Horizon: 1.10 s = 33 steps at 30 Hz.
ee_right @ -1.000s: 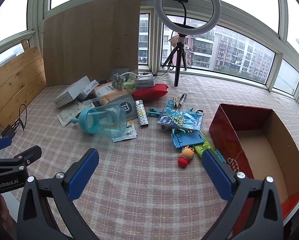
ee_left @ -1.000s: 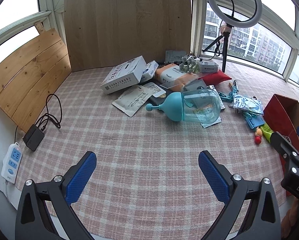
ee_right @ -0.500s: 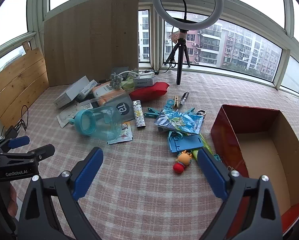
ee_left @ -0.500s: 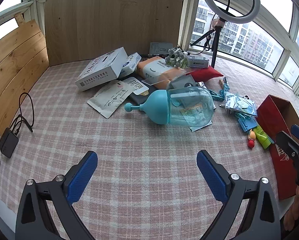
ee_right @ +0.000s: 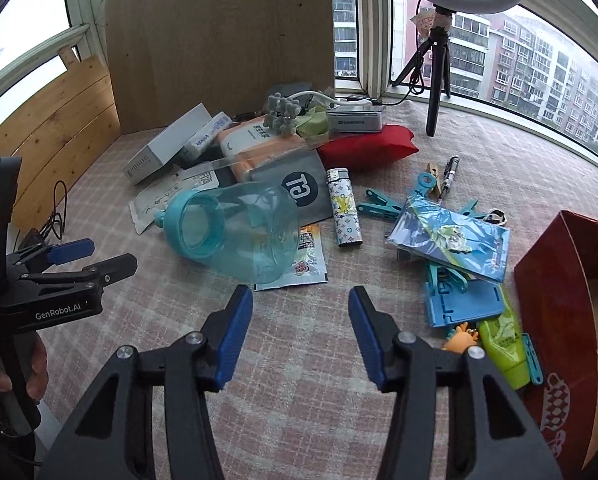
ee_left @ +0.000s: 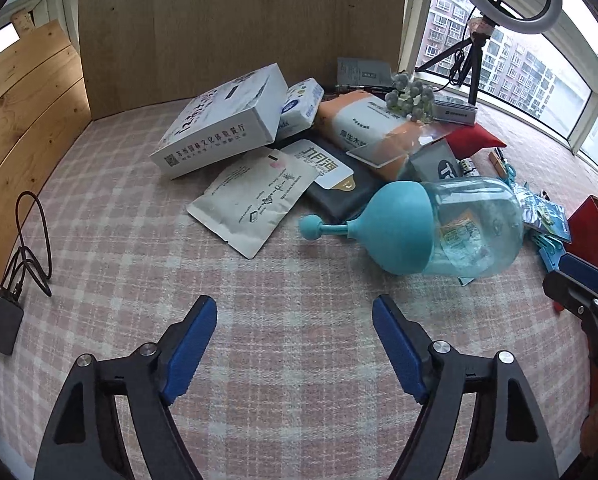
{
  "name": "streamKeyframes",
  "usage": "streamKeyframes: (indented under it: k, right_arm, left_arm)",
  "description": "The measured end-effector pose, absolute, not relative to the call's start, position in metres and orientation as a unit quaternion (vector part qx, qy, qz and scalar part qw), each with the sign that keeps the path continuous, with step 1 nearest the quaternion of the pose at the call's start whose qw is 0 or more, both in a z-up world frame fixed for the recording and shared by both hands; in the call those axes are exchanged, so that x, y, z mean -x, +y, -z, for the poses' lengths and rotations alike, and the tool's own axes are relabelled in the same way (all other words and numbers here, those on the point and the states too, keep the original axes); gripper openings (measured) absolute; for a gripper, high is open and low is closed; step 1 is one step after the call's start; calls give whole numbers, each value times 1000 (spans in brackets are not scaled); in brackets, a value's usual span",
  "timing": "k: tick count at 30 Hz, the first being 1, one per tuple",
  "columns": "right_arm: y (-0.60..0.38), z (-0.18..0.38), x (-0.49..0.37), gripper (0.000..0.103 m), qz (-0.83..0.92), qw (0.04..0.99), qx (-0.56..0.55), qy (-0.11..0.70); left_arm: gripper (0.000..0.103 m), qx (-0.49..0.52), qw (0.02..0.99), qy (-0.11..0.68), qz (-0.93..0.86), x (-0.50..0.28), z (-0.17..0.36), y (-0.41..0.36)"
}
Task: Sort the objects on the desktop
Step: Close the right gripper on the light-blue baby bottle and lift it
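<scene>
Lying sideways, bottle (ee_left: 439, 228) nozzle seemingly leftward

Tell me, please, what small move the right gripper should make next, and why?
Probably ease the right gripper forward to the teal bottle. The jaws stand open and empty, and the bottle lies on its side directly ahead, nearest of the clutter, with the red box waiting at right.
</scene>
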State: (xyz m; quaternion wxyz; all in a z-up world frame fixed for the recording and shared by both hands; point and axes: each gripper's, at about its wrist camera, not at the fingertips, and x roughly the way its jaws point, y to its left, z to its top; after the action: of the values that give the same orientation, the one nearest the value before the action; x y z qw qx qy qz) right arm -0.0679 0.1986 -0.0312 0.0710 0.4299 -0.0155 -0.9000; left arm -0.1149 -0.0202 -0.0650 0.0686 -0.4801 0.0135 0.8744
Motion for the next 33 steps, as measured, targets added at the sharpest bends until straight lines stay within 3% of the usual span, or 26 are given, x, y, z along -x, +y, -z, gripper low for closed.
streamKeyframes:
  k: [3, 8, 11, 23, 33]
  right_arm:
    - [188, 35, 76, 47, 899, 76, -432, -3]
    - [187, 39, 88, 46, 895, 83, -439, -3]
    - [190, 36, 93, 43, 894, 88, -439, -13]
    - [192, 28, 105, 40, 893, 90, -440, -19]
    - [225, 14, 138, 40, 897, 69, -432, -59]
  left_arm:
    - [66, 487, 71, 11, -871, 121, 70, -25]
    - [63, 485, 103, 20, -868, 125, 68, -12]
    - [50, 484, 124, 31, -866, 129, 65, 1]
    - [49, 483, 195, 51, -852, 140, 54, 32]
    - [49, 496, 214, 11, -842, 124, 61, 38]
